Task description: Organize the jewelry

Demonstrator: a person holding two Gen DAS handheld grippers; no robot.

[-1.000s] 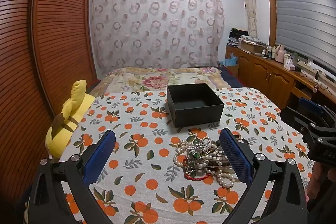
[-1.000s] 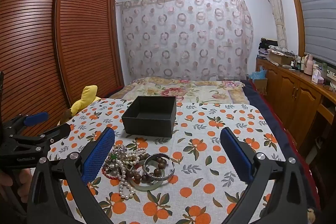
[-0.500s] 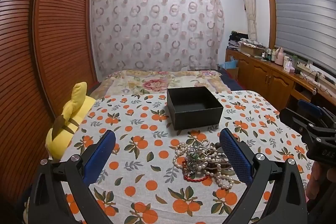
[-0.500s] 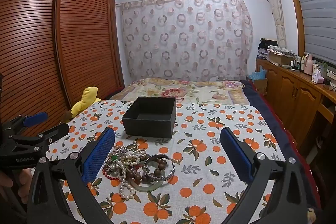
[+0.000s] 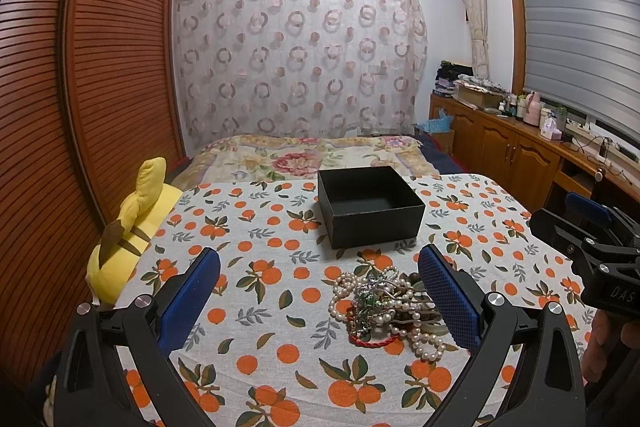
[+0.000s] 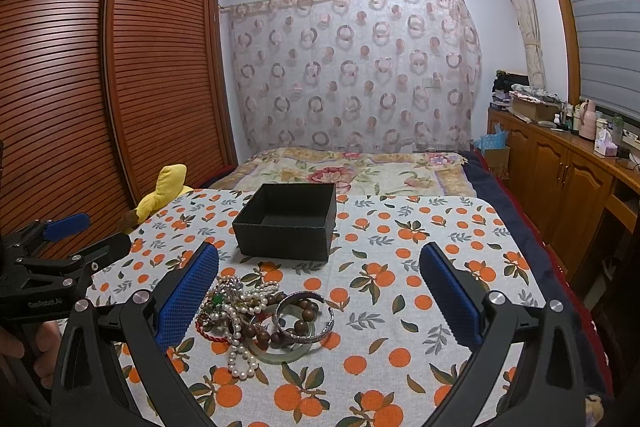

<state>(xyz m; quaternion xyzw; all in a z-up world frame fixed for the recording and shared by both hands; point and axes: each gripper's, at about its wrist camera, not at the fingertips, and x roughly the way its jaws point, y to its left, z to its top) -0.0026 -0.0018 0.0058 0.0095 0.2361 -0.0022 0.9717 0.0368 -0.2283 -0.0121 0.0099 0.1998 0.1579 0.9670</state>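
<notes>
On the orange-print tablecloth (image 5: 256, 311) lies a tangled jewelry pile (image 5: 386, 309), and just behind it, apart from it, stands an open black box (image 5: 370, 207) whose visible floor is bare. Both grippers hover above the cloth with jaws spread wide, gripping nothing. The left gripper (image 5: 320, 301) has the pile near its right-hand finger, part of the heap hidden behind that blue pad; the right gripper (image 6: 320, 297) has the same pile close to its left-hand finger.

From the left wrist view, the heap reads mostly as pearl strands, green bits and a red cord, with its far side cut off. The right wrist view opens that side up: a silver bangle (image 6: 306, 315), a pale green bangle (image 6: 280, 353) under it, and a string of dark wooden beads (image 6: 280, 327), plus a pearl strand trailing toward the camera.

Each view catches the other gripper at its edge, wide apart as well. A yellow plush toy (image 5: 128, 239) sits at the cloth's left border, seen whole only from the left wrist; a wooden sideboard (image 6: 568, 179) runs along the right wall.
</notes>
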